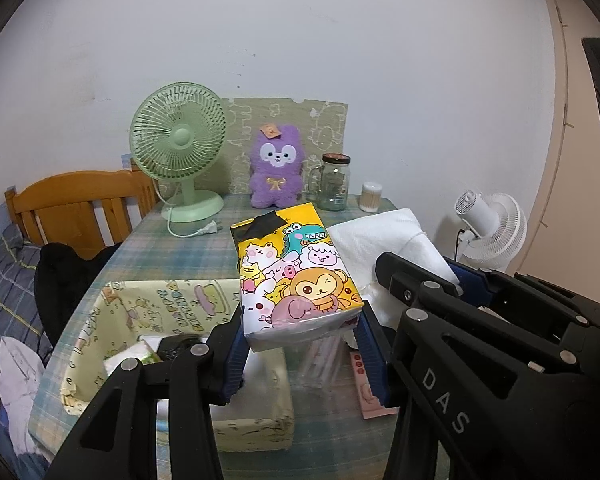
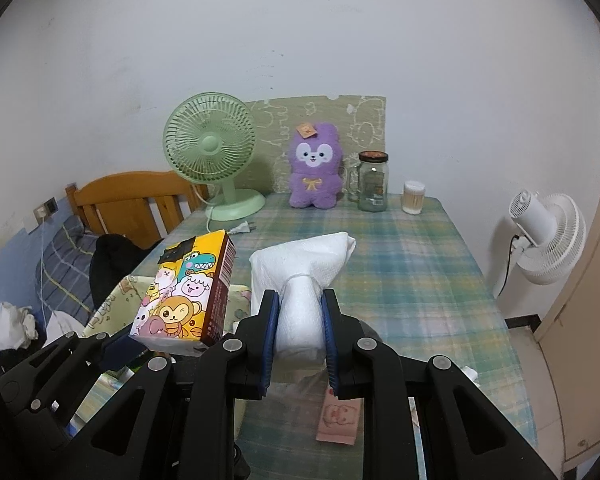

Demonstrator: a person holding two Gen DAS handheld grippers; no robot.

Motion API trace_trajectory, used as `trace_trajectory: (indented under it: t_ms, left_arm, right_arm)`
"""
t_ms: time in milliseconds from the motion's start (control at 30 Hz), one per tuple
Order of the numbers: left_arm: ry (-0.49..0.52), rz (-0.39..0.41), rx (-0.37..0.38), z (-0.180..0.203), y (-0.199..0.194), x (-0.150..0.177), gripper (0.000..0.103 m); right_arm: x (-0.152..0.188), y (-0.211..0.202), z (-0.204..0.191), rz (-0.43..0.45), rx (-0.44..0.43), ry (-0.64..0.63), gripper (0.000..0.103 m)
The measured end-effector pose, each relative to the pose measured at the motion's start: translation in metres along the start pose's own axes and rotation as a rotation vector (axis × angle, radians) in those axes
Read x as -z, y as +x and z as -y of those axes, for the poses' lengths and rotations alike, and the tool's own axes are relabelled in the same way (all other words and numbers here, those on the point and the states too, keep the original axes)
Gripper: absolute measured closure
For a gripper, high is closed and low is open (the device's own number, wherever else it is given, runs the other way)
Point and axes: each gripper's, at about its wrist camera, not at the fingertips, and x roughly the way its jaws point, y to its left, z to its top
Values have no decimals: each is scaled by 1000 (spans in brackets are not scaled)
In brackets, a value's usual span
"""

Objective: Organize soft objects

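I have both claws loaded and lifted off the surface (image 2: pixel 420 256). My left claw (image 1: pixel 300 336) is pinching the cartoon tissue pack (image 1: pixel 296 268) across its near end, in the centre of the left view, with the pack sticking out away from me above the near right corner of the fabric basket (image 1: pixel 84 344) at lower left. My right claw (image 2: pixel 300 320) is pressed together on a white bag of soft paper (image 2: pixel 300 280), squeezing its narrow neck in the middle of the right view; the bag's wider end flares out beyond the pads. In that view the tissue pack shows just to the left of the bag, the two close side by side.

I judge the sorting to be partway through. The basket already holds a few packets, though I cannot make out what they are. The two items I hold are not yet in it. A pink packet (image 2: pixel 338 420) lies flat on the surface below the right claw, lower centre, and a clear wrapper seems to sit beside it. The purple plush (image 2: pixel 314 168) stands at the back, upper centre, between the green fan (image 2: pixel 212 148) and the glass jar (image 2: pixel 373 182); I would guess it also remains to be put away.
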Motion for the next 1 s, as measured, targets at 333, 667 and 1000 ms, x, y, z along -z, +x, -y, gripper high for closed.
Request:
trace_trajectory:
  t_ms: [333, 667, 1000]
  left_arm:
    - [11, 24, -27, -26, -5, -3, 52]
    - [3, 21, -45, -54, -4, -1, 52]
    - [13, -32, -69, -78, 9, 13, 52]
  right_arm:
    - [-4, 5, -28, 25, 17, -8, 79]
    - [-4, 16, -57, 15, -4, -29, 79]
    - [8, 40, -78, -40, -21, -63, 79]
